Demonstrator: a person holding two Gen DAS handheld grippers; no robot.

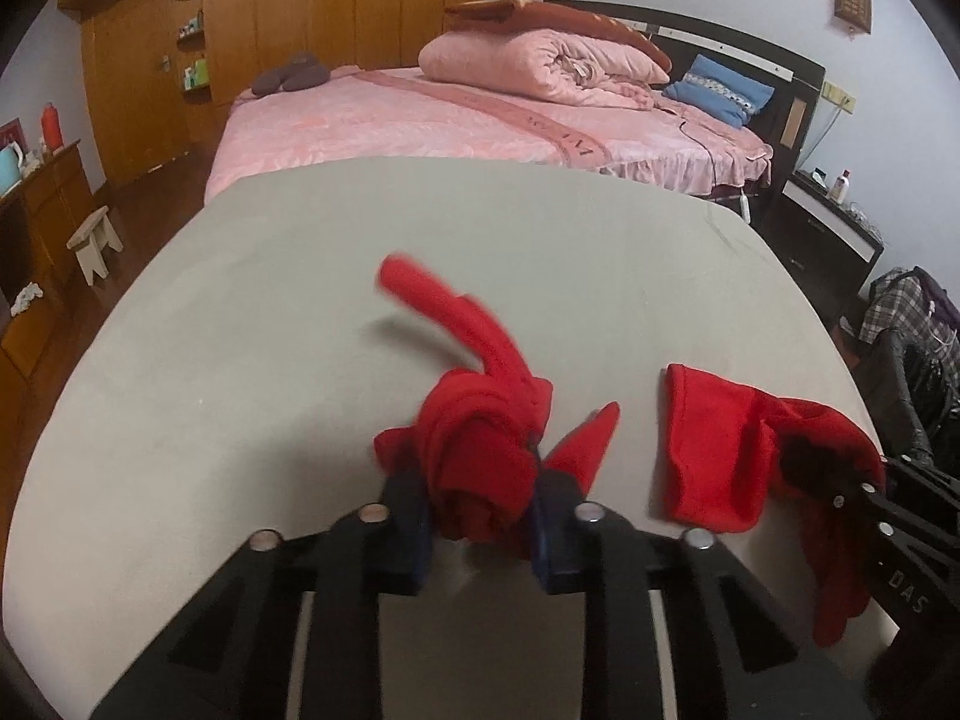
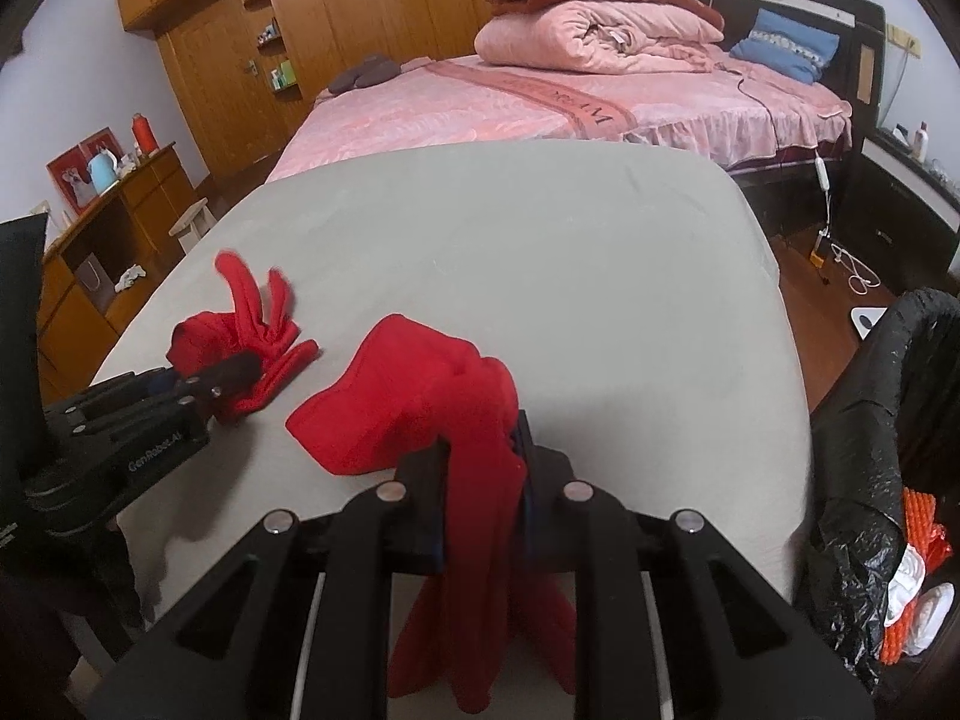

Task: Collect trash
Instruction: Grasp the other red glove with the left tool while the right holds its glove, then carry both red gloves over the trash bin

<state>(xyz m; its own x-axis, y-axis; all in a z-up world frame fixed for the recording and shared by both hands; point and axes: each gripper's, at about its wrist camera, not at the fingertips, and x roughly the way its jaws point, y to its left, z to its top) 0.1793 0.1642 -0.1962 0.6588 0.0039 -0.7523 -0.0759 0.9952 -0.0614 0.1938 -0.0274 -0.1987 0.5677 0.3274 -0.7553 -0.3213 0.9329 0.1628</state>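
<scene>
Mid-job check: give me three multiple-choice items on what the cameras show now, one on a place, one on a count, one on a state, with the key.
1. Where is the bin relative to the table?
A. beyond its right edge
B. on top of it
C. on the bed

2. How many red gloves are in view?
A. one
B. two
C. four

3. What is the right claw doing?
A. open above the table
B. shut on a glove
C. shut on the bin liner

Key:
1 A, the black-lined bin stands past the table's right edge in the right wrist view.
2 B, the left glove and the right glove are the only ones.
3 B, red fabric is pinched between its fingers and hangs below; the left claw grips the left glove likewise.
</scene>
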